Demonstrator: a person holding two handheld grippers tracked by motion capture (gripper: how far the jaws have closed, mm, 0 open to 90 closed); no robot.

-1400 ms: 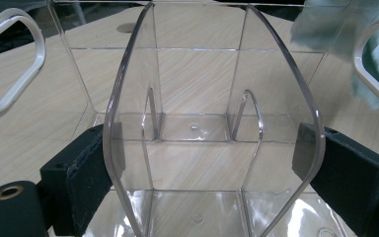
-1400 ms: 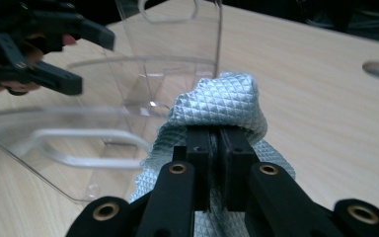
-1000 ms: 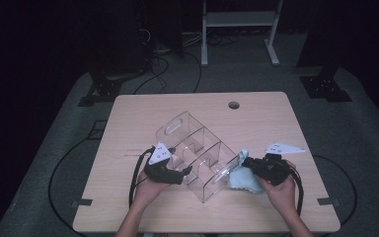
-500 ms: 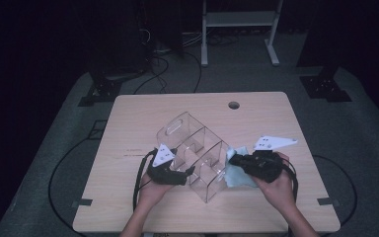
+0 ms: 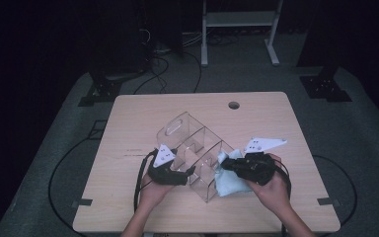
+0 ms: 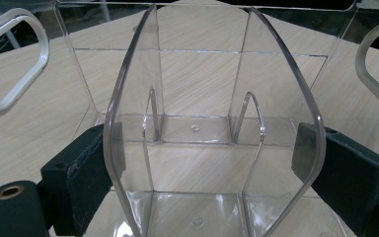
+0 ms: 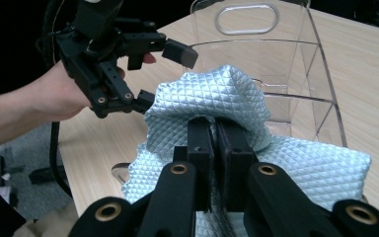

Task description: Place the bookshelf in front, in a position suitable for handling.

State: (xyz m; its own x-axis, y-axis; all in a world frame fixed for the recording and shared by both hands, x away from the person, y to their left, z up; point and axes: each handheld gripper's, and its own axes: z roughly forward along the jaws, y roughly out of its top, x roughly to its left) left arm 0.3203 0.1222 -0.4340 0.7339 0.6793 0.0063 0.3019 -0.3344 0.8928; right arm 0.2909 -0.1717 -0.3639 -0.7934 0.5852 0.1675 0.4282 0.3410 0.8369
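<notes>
1. A clear acrylic organizer point(image 5: 197, 148) with dividers and cut-out handles stands on the wooden table point(image 5: 138, 113), a little nearer the person's edge than the table's middle.
2. The left gripper point(image 5: 190, 173) sits against the organizer's left near corner. In the left gripper view its two black jaws stand wide apart, one on each outer side of the organizer's end compartment point(image 6: 212, 148). The pads lie against or just beside the clear walls; whether they press on them cannot be told.
3. The right gripper point(image 5: 225, 165) is at the organizer's right side, held in the person's right hand point(image 5: 271, 185).
4. In the right gripper view its jaws are pressed together on a fold of a pale blue quilted cloth point(image 7: 237, 103), which bunches up above the jaw tips.
5. The cloth point(image 5: 229, 177) lies partly on the table, touching the organizer's right near wall, with its raised part at the wall's edge.
6. The right gripper view also shows the left gripper point(image 7: 160, 74) beyond the cloth, on the organizer's far side, held in the left hand point(image 7: 64, 94).
</notes>
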